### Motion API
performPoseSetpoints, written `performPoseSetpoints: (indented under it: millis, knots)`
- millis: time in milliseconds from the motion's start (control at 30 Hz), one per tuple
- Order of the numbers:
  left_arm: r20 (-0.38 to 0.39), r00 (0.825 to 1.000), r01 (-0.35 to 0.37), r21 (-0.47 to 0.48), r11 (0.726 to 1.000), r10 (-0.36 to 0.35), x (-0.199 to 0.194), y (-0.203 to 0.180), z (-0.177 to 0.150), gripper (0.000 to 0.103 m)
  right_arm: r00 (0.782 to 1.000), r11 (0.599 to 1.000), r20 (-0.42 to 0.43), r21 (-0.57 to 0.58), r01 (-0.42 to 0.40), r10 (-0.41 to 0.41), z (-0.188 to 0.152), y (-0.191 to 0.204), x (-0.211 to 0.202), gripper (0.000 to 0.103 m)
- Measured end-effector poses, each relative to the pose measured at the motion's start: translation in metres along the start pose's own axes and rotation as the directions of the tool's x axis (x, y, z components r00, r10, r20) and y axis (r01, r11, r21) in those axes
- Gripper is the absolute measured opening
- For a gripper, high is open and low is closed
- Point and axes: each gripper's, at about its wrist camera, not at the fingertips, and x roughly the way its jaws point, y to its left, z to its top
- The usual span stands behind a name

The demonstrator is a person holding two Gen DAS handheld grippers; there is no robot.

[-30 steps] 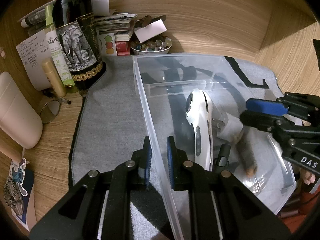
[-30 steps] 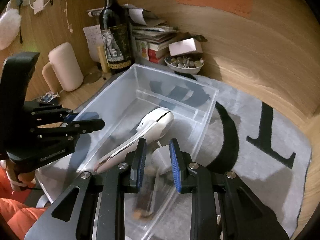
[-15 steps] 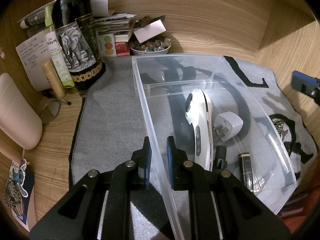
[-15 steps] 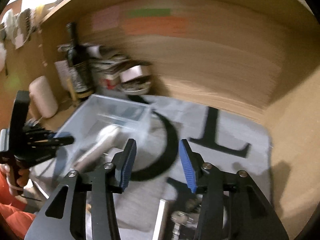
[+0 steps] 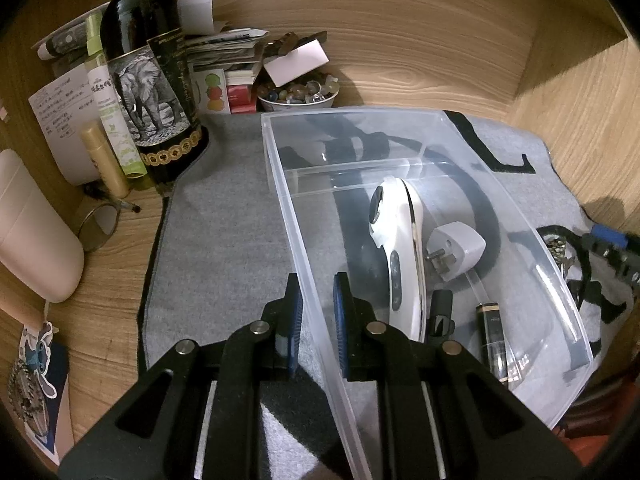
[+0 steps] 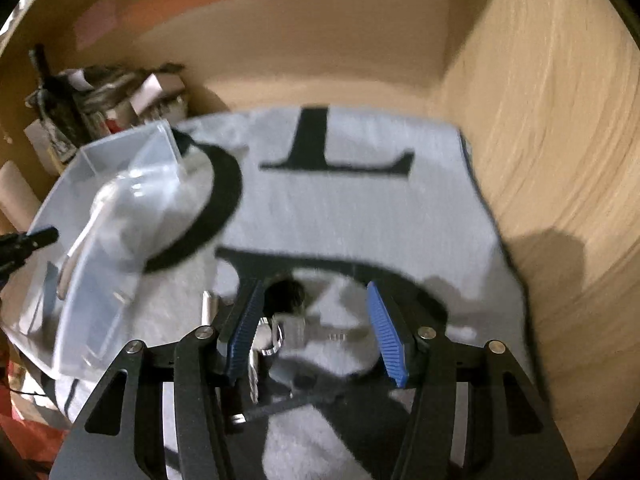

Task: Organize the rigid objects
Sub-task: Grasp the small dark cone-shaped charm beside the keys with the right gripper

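Left gripper (image 5: 316, 318) remains clamped on the near side wall of the clear plastic bin (image 5: 280, 184), one blue ribbed pad on each face of the wall, as one second ago. Right gripper (image 6: 318, 332), which then hung over the bin with its pads close together, has swung out to the bin's right and now stands with its pads wide apart and nothing between them, above a blurred cluster of small metal parts (image 6: 280, 332) on the grey felt mat (image 6: 360, 208) beside the bin. Inside the bin lie a glossy white handheld device (image 5: 400, 248) with a rounded head, a white wall plug (image 5: 456, 248) to its right with metal prongs, and, nearer the camera, a slim black lighter-like stick (image 5: 492, 332) with a gold band; that stick was a blur under the right gripper in the earlier view. Beyond the bin's left side stands a dark glass bottle (image 5: 152, 80) with an elephant label.
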Motion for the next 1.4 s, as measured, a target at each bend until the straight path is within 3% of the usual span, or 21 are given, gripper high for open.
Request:
performPoseSetpoints:
  millis: [467,633,700,1000,1233,1367,1400]
  knots:
    - [0.002,1.0,0.006,0.0,1.0,-0.006,0.0,0.001,-0.001,0.014,0.995,0.997,-0.081,-0.045,-0.066,0.062,0.009,0.019,0.037,0.05]
    - [0.001,1.0,0.004,0.002,1.0,-0.004,0.001,0.001,-0.001,0.014,0.993,0.995,-0.08,-0.045,-0.094,0.09,0.01,0.022,0.04,0.019]
    - [0.001,1.0,0.004,0.003,1.0,-0.004,0.001,0.001,-0.001,0.014,0.992,0.994,-0.071,-0.045,-0.103,0.1,0.011,0.022,0.04,0.011]
    - [0.001,1.0,0.004,0.002,1.0,-0.004,0.001,0.001,-0.001,0.014,0.991,0.99,-0.018,-0.047,-0.131,0.13,0.018,0.024,0.028,0.009]
    - [0.001,1.0,0.006,0.0,1.0,-0.006,0.001,0.001,-0.001,0.014,0.994,0.992,0.046,-0.079,-0.097,0.101,0.029,0.032,0.014,0.008]
    - [0.004,1.0,0.009,-0.001,1.0,-0.009,0.001,0.0,-0.001,0.014,0.995,0.991,0.022,-0.095,-0.091,0.094,0.033,0.037,0.015,0.009]
    - [0.004,1.0,0.011,-0.001,1.0,-0.011,0.001,0.0,-0.001,0.014,0.994,0.99,-0.004,-0.089,-0.105,0.105,0.034,0.037,0.018,0.016]
